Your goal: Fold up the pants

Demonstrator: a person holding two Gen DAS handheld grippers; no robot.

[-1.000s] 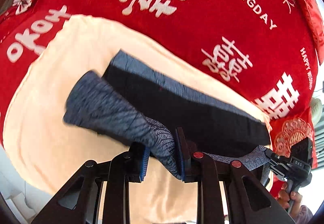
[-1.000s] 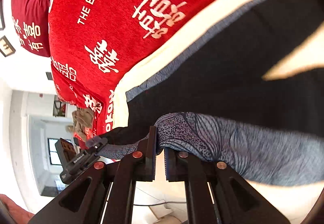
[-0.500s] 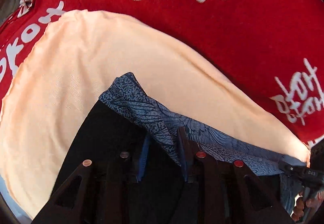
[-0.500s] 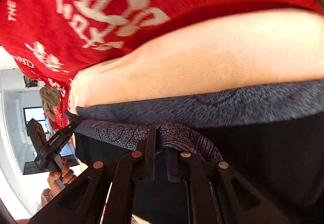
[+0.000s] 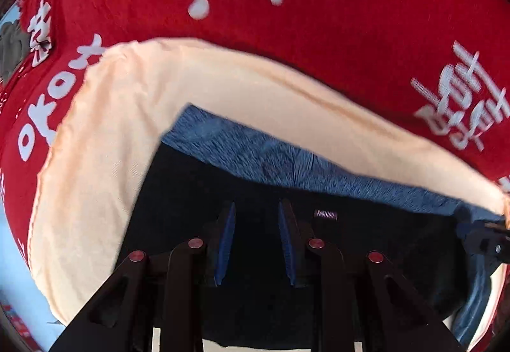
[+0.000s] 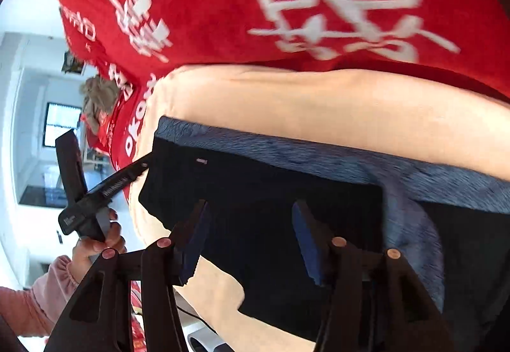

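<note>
The pants [image 5: 261, 224] lie folded on a cream cloth [image 5: 105, 135], black side up with a blue patterned band [image 5: 287, 164] along the far edge and a small label. My left gripper [image 5: 256, 208] is open and empty just above the black fabric. In the right wrist view the pants [image 6: 271, 192] show the same fold, and my right gripper [image 6: 251, 208] is open and empty over them. The left gripper [image 6: 95, 192] appears there at the left, held by a hand, its tips at the pants' left edge.
The cream cloth [image 6: 318, 103] lies on a red bedspread [image 5: 318, 43] with white characters. A room with a window [image 6: 60, 125] shows beyond the bed's left side. A cable lies below the bed edge.
Both grippers held the patterned fabric, carried it over the black part and laid it down. Both have let go and stand open; the pants now lie flat.
</note>
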